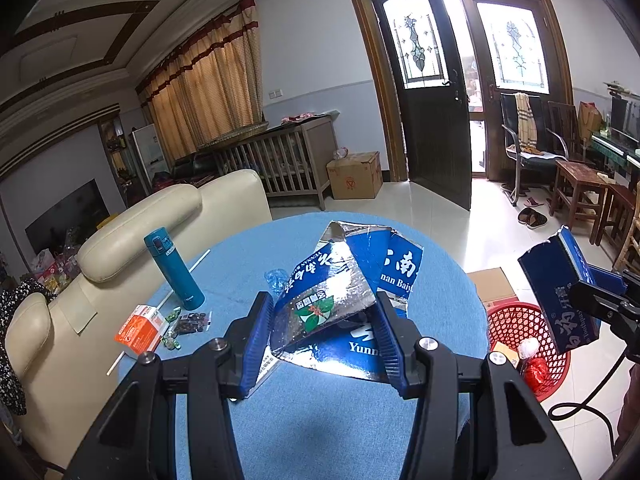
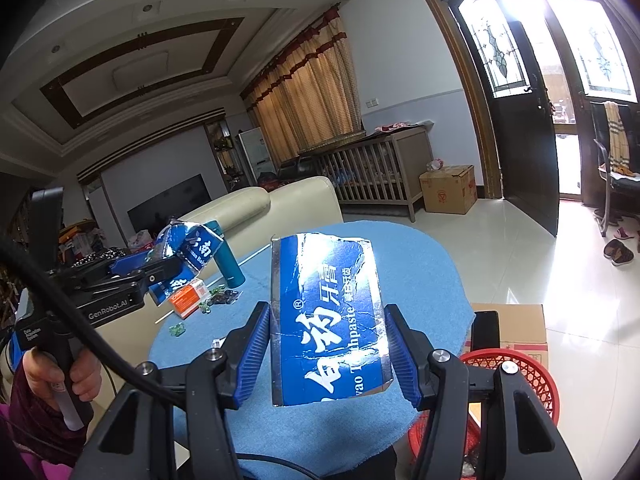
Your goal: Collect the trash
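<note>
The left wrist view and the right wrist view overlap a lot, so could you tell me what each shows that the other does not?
Only the left view: trash inside the red basket and a wooden stool.

Only the right view: a hand gripping the left handle.

Both: the blue table, teal flask, orange box, and each claw shut on torn carton.

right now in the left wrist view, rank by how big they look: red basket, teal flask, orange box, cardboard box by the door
1. red basket
2. cardboard box, though it sits farthest away, so likely truly largest
3-4. teal flask and orange box: look about alike, no ranking
</note>
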{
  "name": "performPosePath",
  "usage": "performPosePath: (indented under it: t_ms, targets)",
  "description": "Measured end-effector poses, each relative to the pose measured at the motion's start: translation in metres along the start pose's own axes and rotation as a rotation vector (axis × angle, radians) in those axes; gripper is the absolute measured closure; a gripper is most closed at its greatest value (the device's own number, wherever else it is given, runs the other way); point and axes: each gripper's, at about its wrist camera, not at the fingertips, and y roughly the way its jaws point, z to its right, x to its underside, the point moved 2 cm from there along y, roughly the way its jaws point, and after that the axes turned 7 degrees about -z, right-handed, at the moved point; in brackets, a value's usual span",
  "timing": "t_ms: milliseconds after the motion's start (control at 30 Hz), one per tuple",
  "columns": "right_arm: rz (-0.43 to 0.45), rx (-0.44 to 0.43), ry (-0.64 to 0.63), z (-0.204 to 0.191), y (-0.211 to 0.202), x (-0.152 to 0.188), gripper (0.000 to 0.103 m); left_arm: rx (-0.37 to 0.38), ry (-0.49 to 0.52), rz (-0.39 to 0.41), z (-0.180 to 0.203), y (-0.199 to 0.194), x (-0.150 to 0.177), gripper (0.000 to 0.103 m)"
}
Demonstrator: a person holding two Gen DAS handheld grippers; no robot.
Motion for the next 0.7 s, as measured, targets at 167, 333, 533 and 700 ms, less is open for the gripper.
performPosePath:
  t_ms: [167, 333, 533, 700]
  targets:
    - [-0.006, 0.004, 0.003, -0.002, 0.0004, 0.0018, 0.044, 0.001, 0.003, 0.0, 0.0012, 0.0014, -0.0007, 0.051]
    - [-0.006, 0.006, 0.01, -0.0004, -0.0006, 0.0012, 0.044, 0.003, 0.01, 0.0, 0.0028, 0.0022, -0.0009, 0.051]
    - [-0.004, 0.015, 0.013, -0.0013, -0.0031, 0.0022, 0.044, 0.007, 0.017, -0.006, 0.0049, 0.0038, -0.0005, 0.051]
    - [-0.004, 0.018, 0.021, -0.0001, -0.0043, 0.0043, 0.044, 0.008, 0.021, -0.01, 0.0069, 0.0051, -0.0008, 0.051]
